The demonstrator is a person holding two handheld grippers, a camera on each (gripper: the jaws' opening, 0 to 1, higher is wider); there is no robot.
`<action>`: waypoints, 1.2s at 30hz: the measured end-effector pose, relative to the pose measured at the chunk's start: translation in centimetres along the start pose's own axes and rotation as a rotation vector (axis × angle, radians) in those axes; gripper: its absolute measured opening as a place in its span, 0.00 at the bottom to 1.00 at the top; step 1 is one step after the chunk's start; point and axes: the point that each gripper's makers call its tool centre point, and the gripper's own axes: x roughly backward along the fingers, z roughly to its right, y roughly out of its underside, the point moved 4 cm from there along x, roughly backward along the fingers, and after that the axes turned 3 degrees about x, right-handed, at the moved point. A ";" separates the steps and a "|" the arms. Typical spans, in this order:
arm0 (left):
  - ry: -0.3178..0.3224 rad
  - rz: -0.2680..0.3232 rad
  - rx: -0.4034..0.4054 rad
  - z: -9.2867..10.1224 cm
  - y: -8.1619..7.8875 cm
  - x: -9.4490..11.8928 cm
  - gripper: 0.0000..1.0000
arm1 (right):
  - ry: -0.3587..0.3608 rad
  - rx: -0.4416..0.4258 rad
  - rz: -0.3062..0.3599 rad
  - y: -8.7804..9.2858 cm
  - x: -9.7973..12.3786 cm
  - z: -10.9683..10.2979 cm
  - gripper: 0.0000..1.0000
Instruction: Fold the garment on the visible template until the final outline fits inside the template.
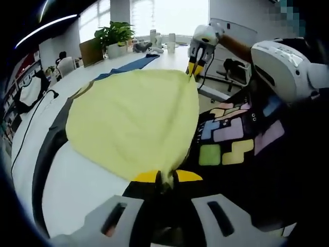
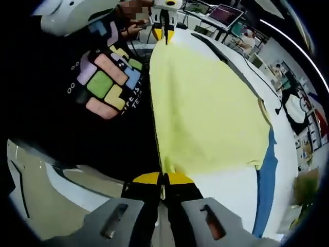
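While the person's dark shirt with coloured blocks (image 1: 231, 139) is standing close along one side of the white worktop (image 1: 77, 190), a potted plant (image 1: 114, 37) and some small white containers (image 1: 163, 40) are sitting at the far end in the left gripper view, and a black cable (image 1: 31, 121) is running along the worktop edge. In the right gripper view, laptops (image 2: 225, 14) are standing on a desk further back. Nothing is lying over the one yellow garment (image 1: 133, 121), which is stretching above the worktop between the two grippers.

The left gripper (image 1: 165, 180) is holding one corner of the garment, with its yellow-tipped jaws pressed together on the cloth. The right gripper (image 2: 163, 181) is doing the same at the opposite corner, its jaws also pinched on the fabric. Each gripper is appearing small at the far end of the other's view.

Under the garment, a blue strip (image 2: 266, 180) and a dark band (image 1: 49, 149) are lying on the worktop; I cannot tell if they belong to the template.
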 end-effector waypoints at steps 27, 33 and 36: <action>-0.294 0.647 0.078 -3.9 -6.0 8.7 0.54 | 0.582 -0.140 0.439 -2.4 11.2 6.1 0.75; -0.419 0.677 0.063 -5.5 -6.2 9.8 0.72 | 0.717 -0.243 0.473 -1.5 12.8 8.1 0.99; -0.469 0.691 0.056 -6.1 -6.2 10.2 0.81 | 0.755 -0.279 0.508 -1.3 14.0 8.8 0.99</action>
